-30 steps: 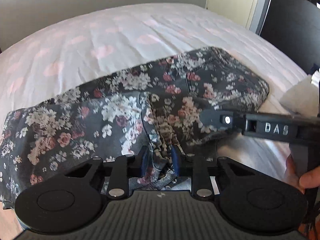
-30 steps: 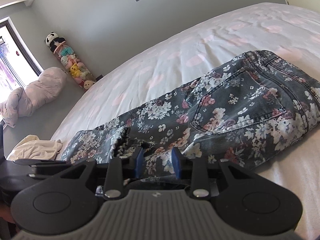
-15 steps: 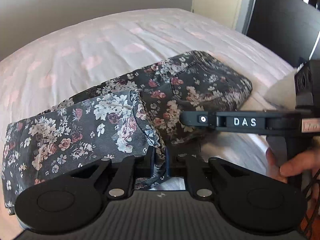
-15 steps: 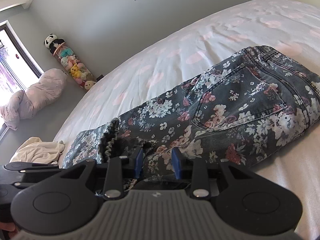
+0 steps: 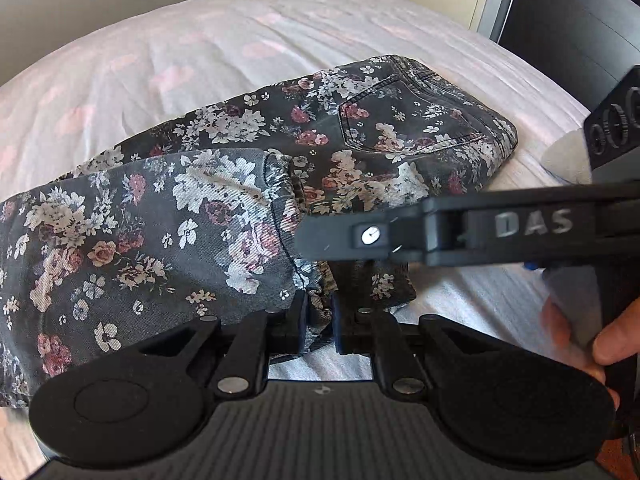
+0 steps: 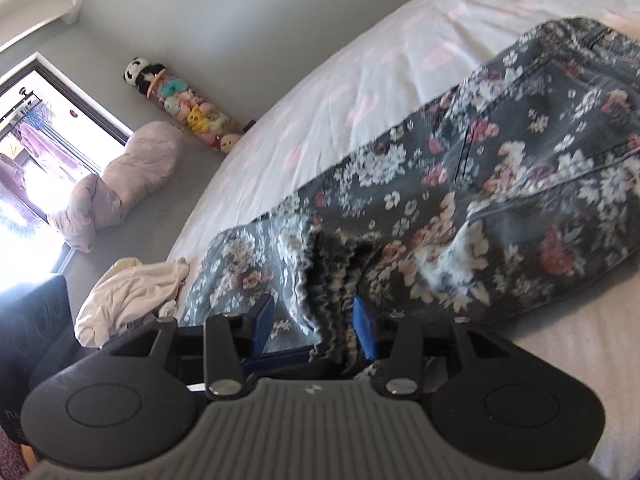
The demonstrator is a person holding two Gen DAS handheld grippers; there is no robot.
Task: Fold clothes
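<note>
Floral jeans (image 5: 360, 132) are lying on the bed (image 5: 200, 48), one leg folded back over the seat. Left gripper (image 5: 319, 316) is pinching the bunched hem edge tight between its closed fingers. Right gripper (image 6: 314, 326) is opening; the gathered hem is sitting between its blue pads (image 6: 365, 328), which are no longer pressing on it. The person's right hand (image 5: 580, 332) is holding that gripper's handle.

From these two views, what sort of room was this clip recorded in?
Most likely a home bedroom: a bed with a pink-patterned sheet holds the floral jeans, a column of stuffed toys stands against the wall, and a bundled duvet lies on the floor.
</note>
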